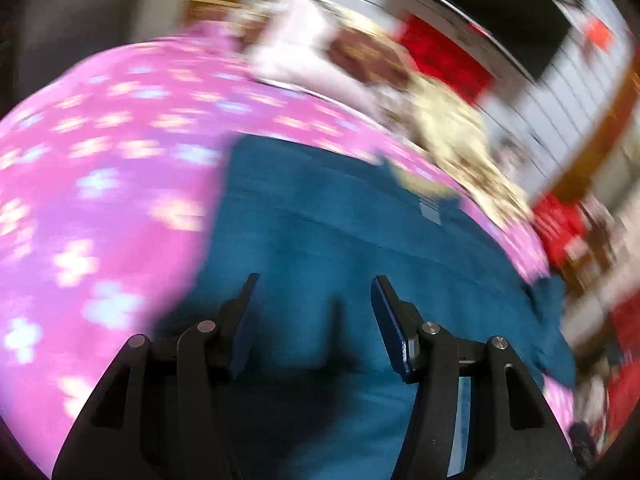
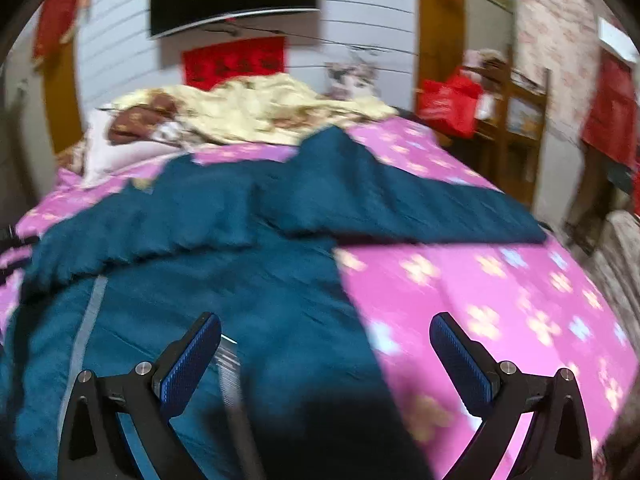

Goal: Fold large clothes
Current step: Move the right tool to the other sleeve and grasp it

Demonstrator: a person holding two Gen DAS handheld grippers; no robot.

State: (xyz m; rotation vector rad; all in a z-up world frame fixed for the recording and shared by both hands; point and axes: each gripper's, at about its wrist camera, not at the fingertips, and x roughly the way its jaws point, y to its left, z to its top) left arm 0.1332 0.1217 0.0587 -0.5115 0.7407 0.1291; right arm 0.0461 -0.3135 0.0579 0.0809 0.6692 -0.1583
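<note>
Folding this well probably meant both edges being pinched at matching spots and lifted together so no creases got dragged in. The teal garment [image 2: 224, 240] was spread rumpled across the pink flowered bedspread [image 2: 500, 300]. The left gripper [image 1: 314, 300] was hung released just above the fabric, and the right gripper [image 2: 326, 340] was splayed wide over the garment's edge, nothing held.

Bare pink sheet [image 2: 500, 300] right of the teal garment [image 2: 240, 240] lies unobstructed.
</note>
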